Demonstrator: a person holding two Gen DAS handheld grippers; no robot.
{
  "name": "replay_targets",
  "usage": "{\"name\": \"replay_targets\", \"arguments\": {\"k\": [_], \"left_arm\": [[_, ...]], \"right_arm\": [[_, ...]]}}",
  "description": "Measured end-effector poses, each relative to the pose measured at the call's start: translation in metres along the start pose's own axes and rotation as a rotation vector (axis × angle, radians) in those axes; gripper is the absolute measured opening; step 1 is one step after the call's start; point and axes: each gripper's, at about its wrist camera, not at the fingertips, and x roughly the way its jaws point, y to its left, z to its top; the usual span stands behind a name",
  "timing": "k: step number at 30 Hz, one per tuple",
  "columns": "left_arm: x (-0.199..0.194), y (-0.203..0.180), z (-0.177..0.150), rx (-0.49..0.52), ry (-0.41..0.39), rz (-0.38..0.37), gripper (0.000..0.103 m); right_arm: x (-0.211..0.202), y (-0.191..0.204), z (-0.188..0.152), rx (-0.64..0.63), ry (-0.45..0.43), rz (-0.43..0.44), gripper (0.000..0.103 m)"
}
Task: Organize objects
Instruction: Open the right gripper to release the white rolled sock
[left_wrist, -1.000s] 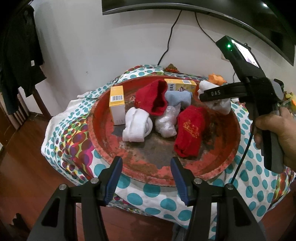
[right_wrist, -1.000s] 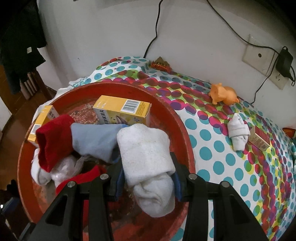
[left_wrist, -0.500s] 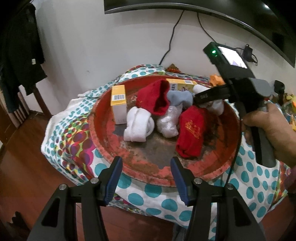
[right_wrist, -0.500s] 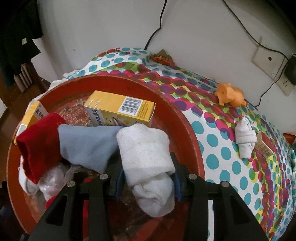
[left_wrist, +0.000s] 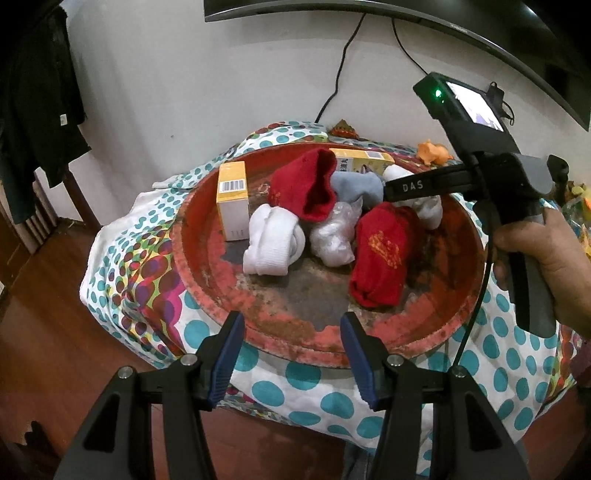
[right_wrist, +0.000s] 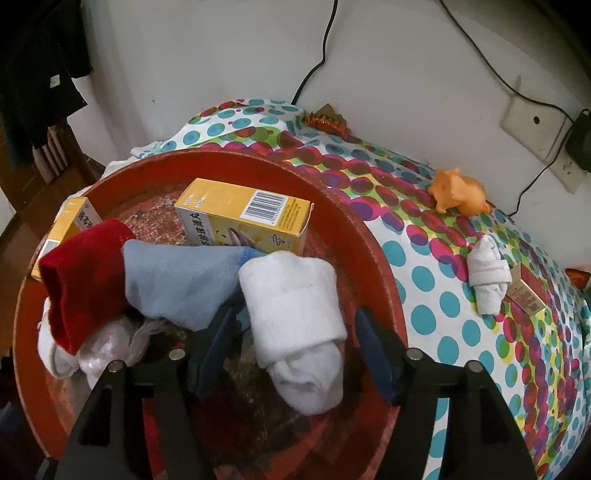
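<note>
A big red tray (left_wrist: 436, 325) (right_wrist: 373, 243) sits on the dotted cloth. In it lie two red socks (left_wrist: 380, 254), a grey-blue sock (right_wrist: 177, 280), a white sock roll (left_wrist: 273, 240), a clear plastic wad (left_wrist: 332, 240) and two yellow boxes (left_wrist: 232, 195) (right_wrist: 243, 218). My right gripper (right_wrist: 295, 343) is open over the tray's right side; a rolled white sock (right_wrist: 299, 314) sits loose between its spread fingers. My left gripper (left_wrist: 291, 350) is open and empty at the tray's near rim.
On the cloth right of the tray lie another white sock roll (right_wrist: 487, 277), an orange toy pig (right_wrist: 458, 192), a small red-and-tan box (right_wrist: 524, 291) and a red-gold trinket (right_wrist: 328, 118) by the wall. Cables and a wall socket (right_wrist: 535, 125) are behind.
My right gripper moved left over the tray with the white sock, then opened; the sock now rests free between the fingers. The left gripper stayed put.
</note>
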Motion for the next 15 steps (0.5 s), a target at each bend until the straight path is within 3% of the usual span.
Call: {"name": "replay_targets", "arguments": {"k": [10,15], "left_arm": [[0.001,-0.005,-0.003,0.019,-0.001,0.01,0.055],[-0.004,-0.01,-0.004,0.038,-0.03,0.018,0.055]], "right_arm": [[-0.038,-0.009,-0.022,0.008,-0.069,0.065,0.066],[-0.059,-0.033,-0.038,0.055,-0.109,0.097,0.066]]}}
